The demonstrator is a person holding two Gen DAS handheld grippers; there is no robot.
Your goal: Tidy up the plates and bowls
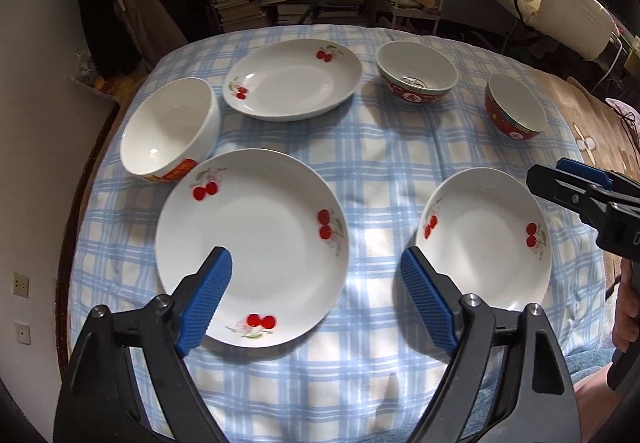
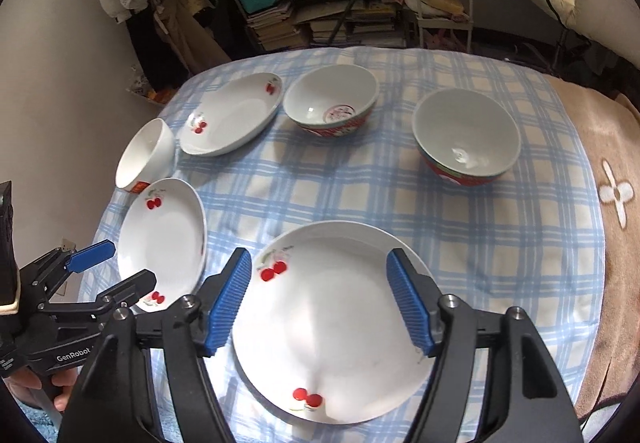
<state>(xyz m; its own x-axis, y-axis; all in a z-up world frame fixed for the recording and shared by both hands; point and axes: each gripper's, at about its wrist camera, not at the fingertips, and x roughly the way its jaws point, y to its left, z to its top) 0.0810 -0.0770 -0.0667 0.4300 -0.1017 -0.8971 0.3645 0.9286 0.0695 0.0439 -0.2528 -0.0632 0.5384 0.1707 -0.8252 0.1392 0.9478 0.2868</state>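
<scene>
The open left gripper (image 1: 316,299) is held above a round white cherry-printed ceramic plate (image 1: 256,243), with nothing gripped.

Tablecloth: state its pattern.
The tablecloth is light blue and cream plaid, clearest in the right wrist view.

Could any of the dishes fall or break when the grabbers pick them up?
Maybe. The white bowl leans tilted near the table's edge, right beside a cherry plate, so a bump might tip it off. The plates are smooth and shallow, so the right gripper, open above the near plate, could let it slip. The checked cloth looks soft and lumpy, so stacked dishes might wobble.
</scene>
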